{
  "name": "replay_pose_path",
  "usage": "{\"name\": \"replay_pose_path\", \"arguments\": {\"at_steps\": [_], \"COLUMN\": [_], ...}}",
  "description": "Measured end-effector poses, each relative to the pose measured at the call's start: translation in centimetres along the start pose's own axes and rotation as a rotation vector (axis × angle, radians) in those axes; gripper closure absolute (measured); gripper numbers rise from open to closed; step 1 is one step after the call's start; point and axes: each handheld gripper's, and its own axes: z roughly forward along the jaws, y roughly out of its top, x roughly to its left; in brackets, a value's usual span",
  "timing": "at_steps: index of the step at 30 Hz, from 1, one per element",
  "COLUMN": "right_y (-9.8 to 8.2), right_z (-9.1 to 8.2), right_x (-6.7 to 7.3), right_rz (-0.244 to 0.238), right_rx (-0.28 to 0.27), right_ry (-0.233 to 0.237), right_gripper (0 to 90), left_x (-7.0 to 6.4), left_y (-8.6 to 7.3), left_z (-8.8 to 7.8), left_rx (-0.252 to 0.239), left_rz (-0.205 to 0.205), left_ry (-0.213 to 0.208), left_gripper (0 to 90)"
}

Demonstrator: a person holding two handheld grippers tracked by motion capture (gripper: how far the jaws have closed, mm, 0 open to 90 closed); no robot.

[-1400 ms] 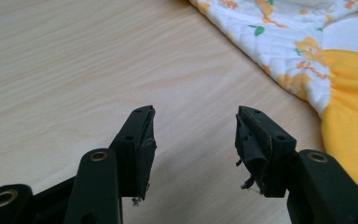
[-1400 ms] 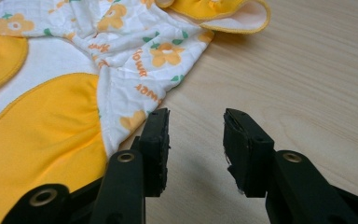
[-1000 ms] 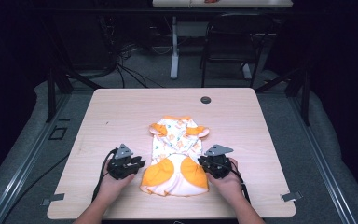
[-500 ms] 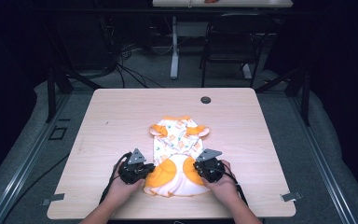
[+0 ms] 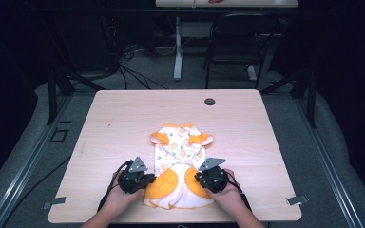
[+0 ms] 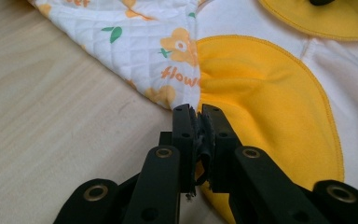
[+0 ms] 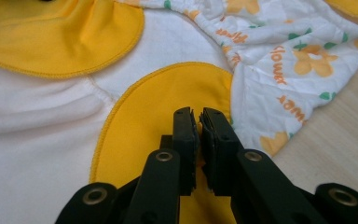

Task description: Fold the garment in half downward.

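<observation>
Change since earlier frame: both hands have closed in from the sides onto the near end of the baby garment (image 5: pixel 179 166); left claw (image 5: pixel 145 182) jaws have just been closing, now pinched on fabric.
Garment position: flat on the worktop (image 5: pixel 123 123), near the front edge, centred; orange-trimmed sleeves at the far end, two orange patches at the near end.
Left claw: closed down to a narrow gap on the garment's edge where the orange patch (image 6: pixel 261 107) meets the printed quilted cloth (image 6: pixel 140 42); a bit of fabric sits between the pads.
Right claw (image 5: pixel 202 179): jaws nearly together, having just eased slightly apart; tips (image 7: pixel 199 122) rest over the other orange patch (image 7: pixel 168 107); whether cloth is gripped cannot be told.
High view: both hands, whole garment, dark grommet (image 5: pixel 210 101) at the far edge.
Gripper views: quilting, flower print, stitched seams.
</observation>
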Motion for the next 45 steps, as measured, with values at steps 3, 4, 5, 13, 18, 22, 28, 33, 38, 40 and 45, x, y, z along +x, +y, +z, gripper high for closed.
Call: {"name": "replay_pose_path", "arguments": {"at_steps": [3,4,5,13,18,22,28,33,38,40,45], "right_y": [-0.2,-0.5,-0.6,-1.2,0.6,2.1,5.5,6.6,7.9,8.1,9.3], "right_z": [-0.4,-0.6,-0.7,-1.3,-2.8,-3.3,-3.1,-1.8,-0.7,-0.5,1.2], "right_x": [0.8,1.6,1.8,4.0,3.5,1.9,-1.8,-3.9,-5.3,-5.6,-7.9], "right_rz": [-0.032,-0.032,-0.037,-0.084,-0.109,-0.065,0.003,0.027,0.023,0.02,0.069], "right_rx": [0.019,0.015,0.016,0.031,-0.01,-0.027,-0.062,-0.041,-0.032,-0.03,-0.021], "right_ry": [0.02,0.039,0.043,0.065,0.065,0.074,0.032,0.01,0.004,-0.004,-0.014], "right_gripper": [84.1,84.0,84.0,83.8,81.9,81.2,77.3,76.3,75.7,75.8,72.5], "left_x": [-0.8,-1.1,-1.3,-2.2,-0.9,0.6,3.4,4.9,6.2,6.5,8.1], "left_y": [-0.6,-1.1,-1.3,-2.6,-1.1,1.2,5.3,7.5,8.7,9.0,10.0], "left_z": [-0.6,-1.1,-1.3,-2.4,-3.3,-3.7,-2.9,-1.7,-0.4,0.0,1.8], "left_rx": [0.011,0.014,0.015,0.019,-0.017,-0.055,-0.1,-0.094,-0.086,-0.077,-0.072], "left_rz": [0.018,0.023,0.021,0.014,-0.04,-0.031,-0.071,-0.094,-0.086,-0.061,-0.084], "left_ry": [0.012,0.01,0.006,-0.009,-0.045,-0.014,-0.01,-0.024,-0.029,-0.009,-0.005], "left_gripper": [84.6,84.6,84.6,84.6,79.7,77.3,71.9,70.8,69.4,68.5,65.5]}}
